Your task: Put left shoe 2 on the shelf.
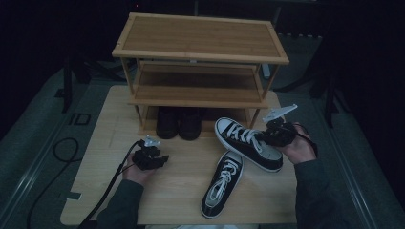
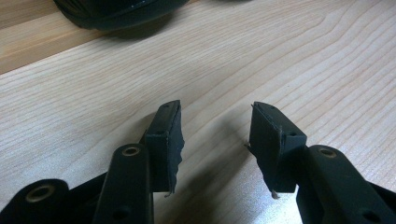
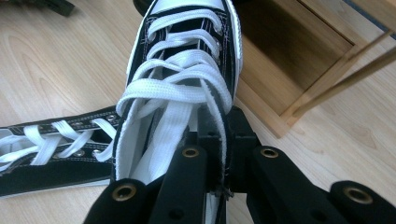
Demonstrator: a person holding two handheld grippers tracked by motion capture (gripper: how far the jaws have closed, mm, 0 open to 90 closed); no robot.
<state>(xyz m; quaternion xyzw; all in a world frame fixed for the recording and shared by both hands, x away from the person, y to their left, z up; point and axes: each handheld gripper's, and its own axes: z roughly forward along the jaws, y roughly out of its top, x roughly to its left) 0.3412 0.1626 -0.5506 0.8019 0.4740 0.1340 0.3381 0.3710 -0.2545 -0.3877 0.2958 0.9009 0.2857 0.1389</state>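
1. The right gripper (image 1: 267, 136) is clamped on the side wall of a black canvas sneaker with white laces (image 1: 248, 143), near its heel opening; in the right gripper view the jaws pinch the fabric edge (image 3: 219, 140).
2. That held sneaker sits in front of the three-tier bamboo shoe rack (image 1: 200, 62), its toe pointing toward the rack.
3. A second matching black sneaker (image 1: 222, 183) lies on the light wooden table (image 1: 172, 191) just beside it.
4. The left gripper (image 1: 160, 160) rests low over bare table, jaws apart and gripping nothing.
5. A pair of dark shoes (image 1: 179, 123) stands on the rack's bottom tier.
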